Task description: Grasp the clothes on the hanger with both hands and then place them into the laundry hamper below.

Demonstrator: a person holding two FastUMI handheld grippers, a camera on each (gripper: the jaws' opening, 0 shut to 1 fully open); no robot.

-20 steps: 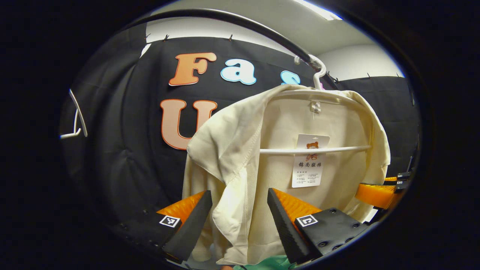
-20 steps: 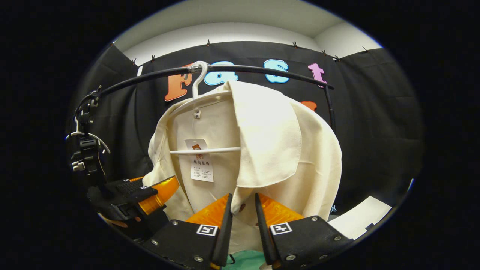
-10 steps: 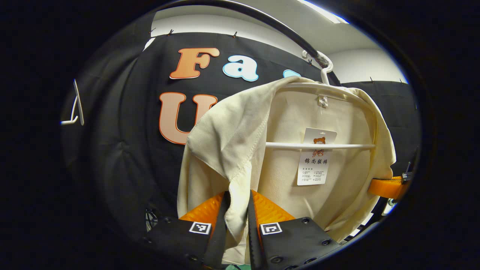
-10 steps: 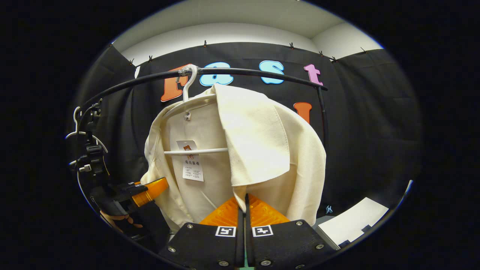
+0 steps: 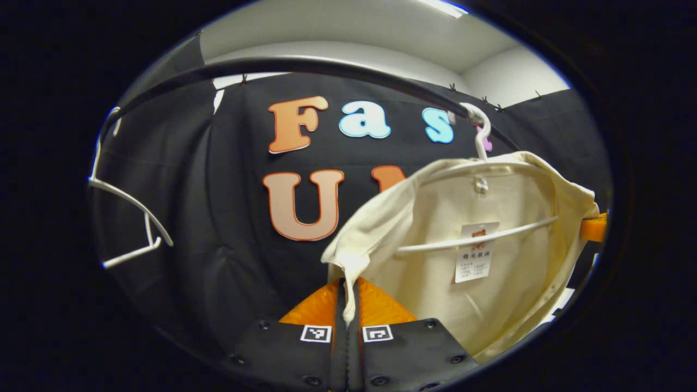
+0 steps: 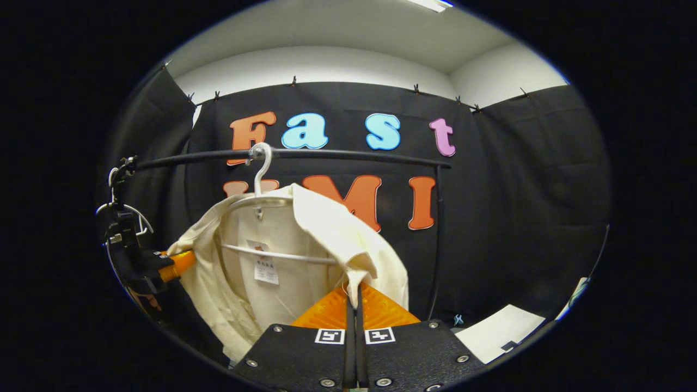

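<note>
A cream shirt point(image 5: 490, 261) point(image 6: 294, 256) hangs open on a white hanger point(image 5: 482, 133) point(image 6: 260, 163) hooked over a black rail point(image 5: 305, 68) point(image 6: 337, 156). In the left gripper view my left gripper point(image 5: 347, 305) is shut on the shirt's front edge, which stretches toward the camera. In the right gripper view my right gripper point(image 6: 356, 307) is shut on the other front edge. The left gripper's orange finger point(image 6: 175, 264) shows beside the shirt at the left of the right gripper view. A paper tag point(image 5: 475, 253) hangs inside the collar.
An empty white hanger point(image 5: 130, 218) hangs at the rail's left end. A vertical rack post point(image 6: 435, 239) stands right of the shirt. A white sheet point(image 6: 501, 337) lies low at the right.
Both grippers closed on the shirt's front edges and pulled back from the rail. The shirt now spreads open and looks smaller and farther in both views.
</note>
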